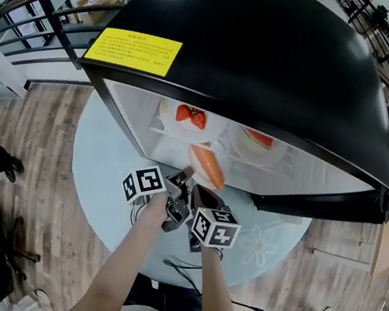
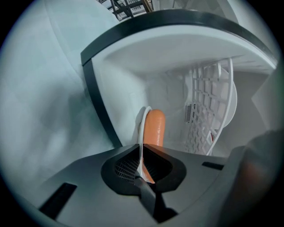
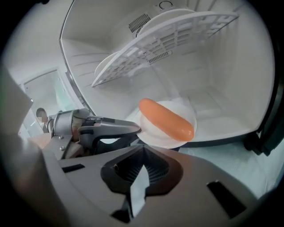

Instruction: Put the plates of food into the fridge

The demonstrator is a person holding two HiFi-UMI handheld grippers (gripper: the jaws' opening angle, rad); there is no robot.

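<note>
A black fridge (image 1: 264, 67) stands open on a round, pale blue table (image 1: 108, 153). The person's 2 arms reach towards its opening.

The left gripper (image 2: 142, 148) has its jaws clamped narrowly on the near rim of a white plate (image 3: 153, 135) carrying 1 orange sausage (image 3: 166, 119). The plate is at the front edge of the fridge floor, under the white grid shelf (image 3: 164, 40). I cannot tell whether it rests on the floor.

The right gripper (image 3: 143, 148) is just beside the left one and points at the plate from outside the fridge. Its jaws are together with nothing between them.

On the shelf are 2 more plates: a strawberry plate (image 1: 190, 117) on the left and a watermelon plate (image 1: 258, 138) on the right.
</note>
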